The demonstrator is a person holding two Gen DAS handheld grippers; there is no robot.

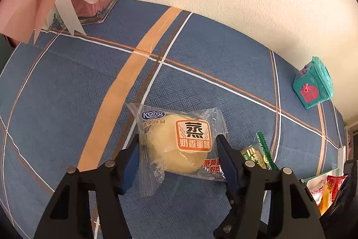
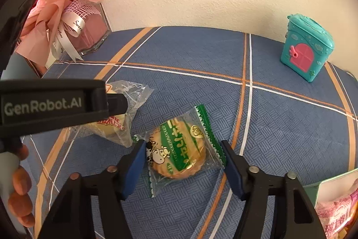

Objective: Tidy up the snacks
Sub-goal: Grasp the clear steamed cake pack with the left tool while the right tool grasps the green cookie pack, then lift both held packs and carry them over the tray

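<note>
A steamed cake in a clear wrapper [image 1: 179,147] lies on the blue plaid cloth [image 1: 89,93]. My left gripper [image 1: 177,139] is open with its fingers on either side of the cake. A round biscuit in a green and clear wrapper [image 2: 179,149] lies to the right of the cake. My right gripper [image 2: 182,146] is open and straddles the biscuit. The biscuit's edge shows in the left wrist view [image 1: 259,153]. The cake [image 2: 120,122] shows in the right wrist view, partly behind the left gripper's body.
A pink bouquet in a glass vase [image 2: 73,21] stands at the back left by the wall. A teal toy house [image 2: 306,48] stands at the back right. A box with several packaged snacks [image 2: 335,205] sits at the near right edge.
</note>
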